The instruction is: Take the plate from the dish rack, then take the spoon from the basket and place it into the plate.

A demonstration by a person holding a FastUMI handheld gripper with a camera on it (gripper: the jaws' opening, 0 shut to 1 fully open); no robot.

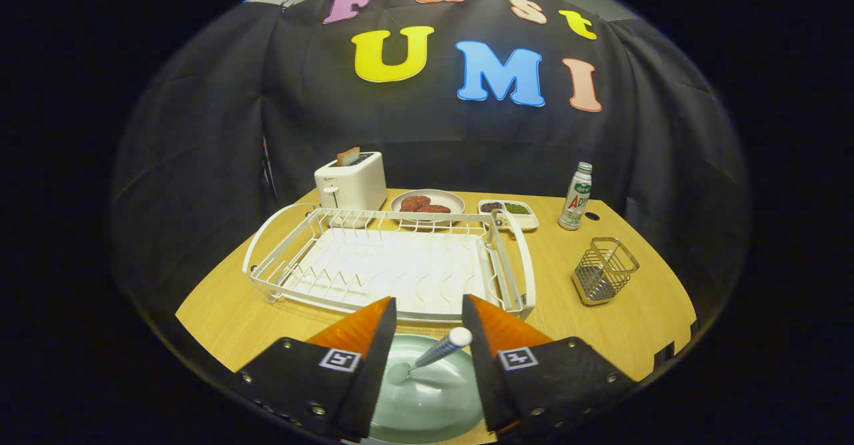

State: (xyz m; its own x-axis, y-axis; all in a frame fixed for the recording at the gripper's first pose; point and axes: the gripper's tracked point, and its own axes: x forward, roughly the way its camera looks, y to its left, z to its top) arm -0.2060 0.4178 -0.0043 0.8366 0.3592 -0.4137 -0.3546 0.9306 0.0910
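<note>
A pale green plate point(427, 391) lies on the wooden table just in front of the white dish rack point(393, 265), below and between my fingers. A spoon point(437, 353) with a patterned handle and white tip rests in the plate, bowl down toward the plate's middle, handle leaning toward the right finger. My gripper point(429, 325) is open above the plate; the handle's tip sits close to the right finger point(497, 338), and the left finger is well apart from it. The wire basket point(604, 271) stands to the right of the rack, with nothing visible in it.
Behind the rack stand a white toaster point(350, 181) with a slice in it, a plate of meat patties point(427, 205), a small two-part dish point(510, 211) and a bottle point(576, 197). Black cloth walls close the back and sides.
</note>
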